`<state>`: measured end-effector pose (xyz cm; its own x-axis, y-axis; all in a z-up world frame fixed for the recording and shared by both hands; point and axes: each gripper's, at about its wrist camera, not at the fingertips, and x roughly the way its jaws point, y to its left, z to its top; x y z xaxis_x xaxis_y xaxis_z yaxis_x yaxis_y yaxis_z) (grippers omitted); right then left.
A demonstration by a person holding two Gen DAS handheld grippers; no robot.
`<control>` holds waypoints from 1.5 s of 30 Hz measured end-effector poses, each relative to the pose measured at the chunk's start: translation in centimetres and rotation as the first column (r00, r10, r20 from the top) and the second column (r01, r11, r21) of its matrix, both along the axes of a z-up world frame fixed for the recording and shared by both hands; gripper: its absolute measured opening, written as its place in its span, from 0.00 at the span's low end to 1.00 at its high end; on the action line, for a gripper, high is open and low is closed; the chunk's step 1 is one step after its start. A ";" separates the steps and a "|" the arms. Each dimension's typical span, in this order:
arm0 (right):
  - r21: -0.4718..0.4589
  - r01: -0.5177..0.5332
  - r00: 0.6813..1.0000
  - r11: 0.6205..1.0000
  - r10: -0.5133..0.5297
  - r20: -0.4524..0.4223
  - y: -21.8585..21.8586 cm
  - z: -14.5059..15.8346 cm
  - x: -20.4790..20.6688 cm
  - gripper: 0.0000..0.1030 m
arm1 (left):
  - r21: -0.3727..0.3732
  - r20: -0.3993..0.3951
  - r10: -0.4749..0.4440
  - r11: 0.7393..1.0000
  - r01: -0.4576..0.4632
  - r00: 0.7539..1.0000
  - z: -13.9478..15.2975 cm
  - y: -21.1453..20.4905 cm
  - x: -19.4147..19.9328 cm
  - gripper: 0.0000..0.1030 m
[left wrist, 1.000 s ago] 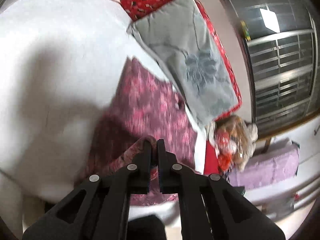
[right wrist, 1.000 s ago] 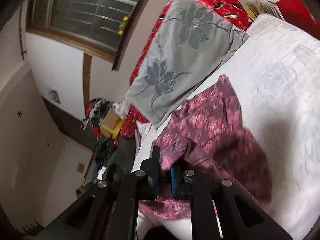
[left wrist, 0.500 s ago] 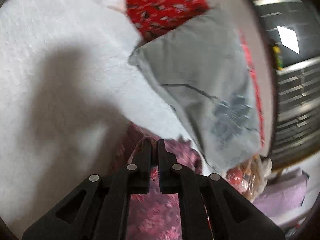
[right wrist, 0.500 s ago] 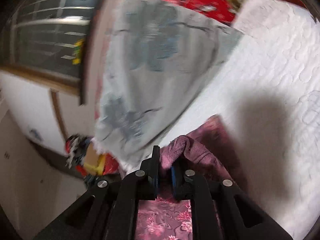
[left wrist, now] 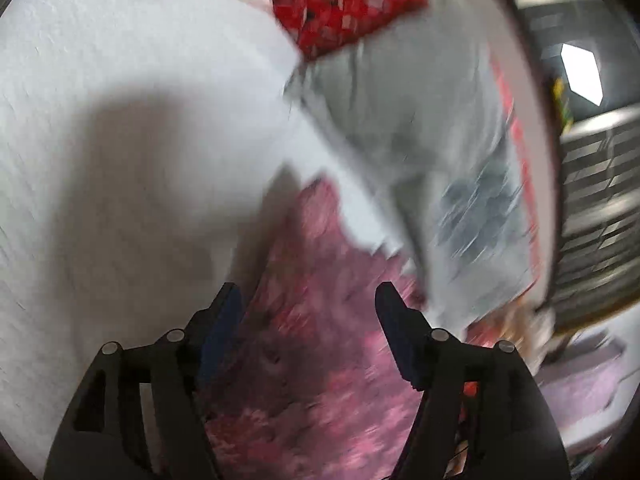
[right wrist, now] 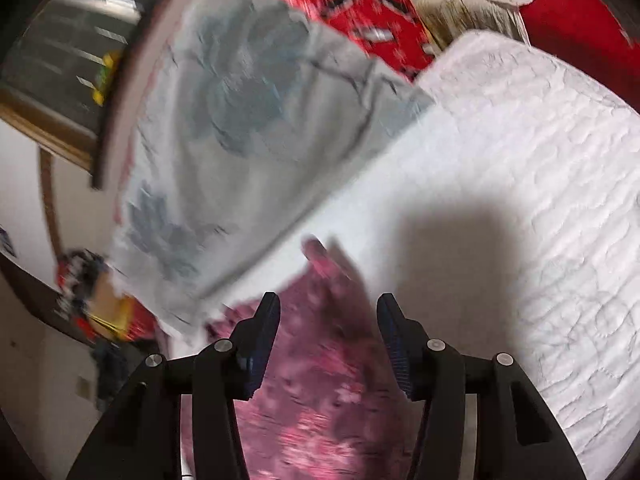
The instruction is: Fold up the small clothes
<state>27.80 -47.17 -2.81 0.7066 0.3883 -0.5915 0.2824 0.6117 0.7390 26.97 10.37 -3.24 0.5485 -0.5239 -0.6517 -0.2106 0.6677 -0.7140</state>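
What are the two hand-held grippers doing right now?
Left hand-held gripper: open, holding nothing, above the pink floral garment.
Right hand-held gripper: open, holding nothing.

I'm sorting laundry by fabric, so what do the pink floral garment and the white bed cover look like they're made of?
The pink floral garment looks like thin, soft woven cloth with a matte printed pattern, lying limp; motion blur hides the weave. The white bed cover looks like quilted, padded cotton-type fabric: stitched lines leave a puckered, matte surface.

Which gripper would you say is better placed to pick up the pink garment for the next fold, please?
Neither clearly: the left gripper and right gripper both hang open, directly over the pink garment on the white bedspread.
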 end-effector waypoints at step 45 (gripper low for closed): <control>-0.158 -0.055 0.987 0.986 0.030 -0.156 3.4 -2.3 -15.6 0.12 | 0.054 -0.219 -0.154 0.984 0.169 0.963 -0.9 1.7 -13.2 0.10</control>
